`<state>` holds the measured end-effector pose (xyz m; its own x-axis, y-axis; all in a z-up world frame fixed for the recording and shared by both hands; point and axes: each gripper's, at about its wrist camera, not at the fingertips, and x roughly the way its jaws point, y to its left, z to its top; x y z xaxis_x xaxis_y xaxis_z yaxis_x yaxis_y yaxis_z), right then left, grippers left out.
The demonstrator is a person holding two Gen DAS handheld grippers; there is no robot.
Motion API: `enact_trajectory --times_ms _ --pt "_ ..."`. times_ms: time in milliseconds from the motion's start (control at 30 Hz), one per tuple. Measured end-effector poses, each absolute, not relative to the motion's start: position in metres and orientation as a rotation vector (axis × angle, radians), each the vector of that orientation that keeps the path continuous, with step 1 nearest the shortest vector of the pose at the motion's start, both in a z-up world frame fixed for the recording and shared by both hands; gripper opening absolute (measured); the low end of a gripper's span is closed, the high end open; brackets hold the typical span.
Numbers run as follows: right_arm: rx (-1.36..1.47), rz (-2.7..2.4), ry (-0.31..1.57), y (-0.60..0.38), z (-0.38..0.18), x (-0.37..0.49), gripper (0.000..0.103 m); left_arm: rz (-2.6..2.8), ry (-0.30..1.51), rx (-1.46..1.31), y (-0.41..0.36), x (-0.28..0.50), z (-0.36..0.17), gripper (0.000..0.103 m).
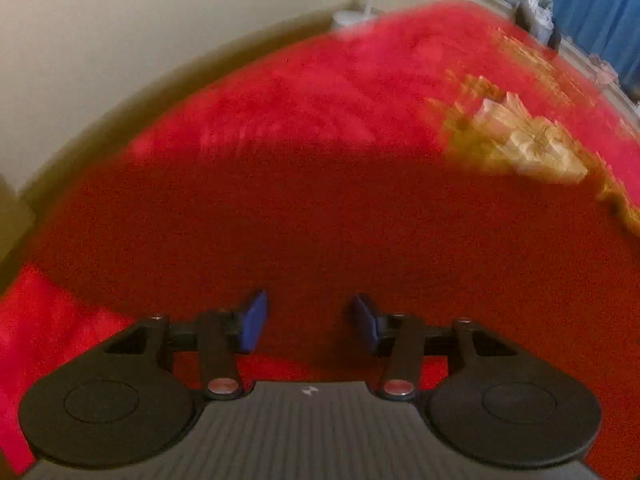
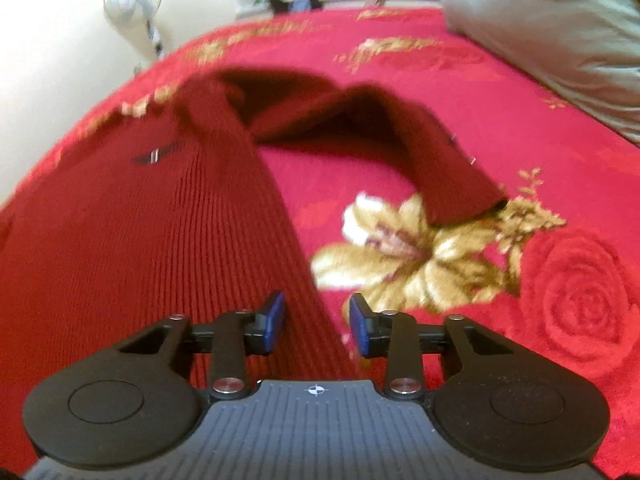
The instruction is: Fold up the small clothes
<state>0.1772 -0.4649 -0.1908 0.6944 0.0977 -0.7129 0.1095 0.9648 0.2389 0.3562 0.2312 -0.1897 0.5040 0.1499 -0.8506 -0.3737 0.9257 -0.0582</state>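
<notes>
Maroon ribbed sweater (image 2: 132,240) (bedspread (image 2: 520,128) red, gold-flowered).

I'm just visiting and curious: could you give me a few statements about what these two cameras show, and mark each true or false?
1. The sweater is dark red and ribbed. True.
2. The right gripper is clamped shut on a sleeve. False: its jaws stand apart, over the sweater's side edge.
3. The sleeve ends on a gold flower in the bedspread. True.
4. The left gripper holds a sock. False: its jaws are open, with only red fabric beneath.
5. The bedspread is plain blue. False: it is red with gold flowers and roses.
6. A pale pillow lies at the far right of the bed. True.
</notes>
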Motion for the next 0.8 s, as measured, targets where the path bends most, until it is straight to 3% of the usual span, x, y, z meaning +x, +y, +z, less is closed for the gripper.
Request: enact_trajectory --times_ms 167,233,333,533,567,600,633,667,800 --pt "0.446 -0.042 0.664 -0.494 -0.168 0.190 0.037 0.310 1.004 -0.200 0.215 0.367 -0.183 0.071" --pt "0.530 -0.042 0.635 -0.502 -0.164 0.205 0.039 0.307 1.011 -0.164 0.205 0.373 -0.181 0.072" --pt "0.674 -0.037 0.624 -0.512 -0.165 0.241 0.054 0.306 1.011 -0.170 0.211 0.366 -0.179 0.072" --pt "0.812 -0.099 0.696 -0.524 -0.183 0.319 0.054 0.295 1.010 -0.160 0.214 0.359 -0.178 0.073" --pt "0.799 -0.128 0.712 -0.527 -0.184 0.332 0.053 0.292 1.011 -0.161 0.214 0.359 -0.178 0.073" --pt "0.791 -0.161 0.722 -0.530 -0.183 0.341 0.043 0.290 1.012 -0.161 0.214 0.360 -0.178 0.073" --pt "0.788 -0.187 0.736 -0.534 -0.181 0.351 0.025 0.288 1.013 -0.161 0.214 0.360 -0.178 0.073" --pt "0.774 -0.207 0.755 -0.541 -0.177 0.363 0.017 0.285 1.015 -0.161 0.214 0.361 -0.178 0.073" --pt "0.571 -0.251 0.653 -0.566 -0.129 0.399 0.012 0.276 1.020 -0.150 0.214 0.363 -0.178 0.074"
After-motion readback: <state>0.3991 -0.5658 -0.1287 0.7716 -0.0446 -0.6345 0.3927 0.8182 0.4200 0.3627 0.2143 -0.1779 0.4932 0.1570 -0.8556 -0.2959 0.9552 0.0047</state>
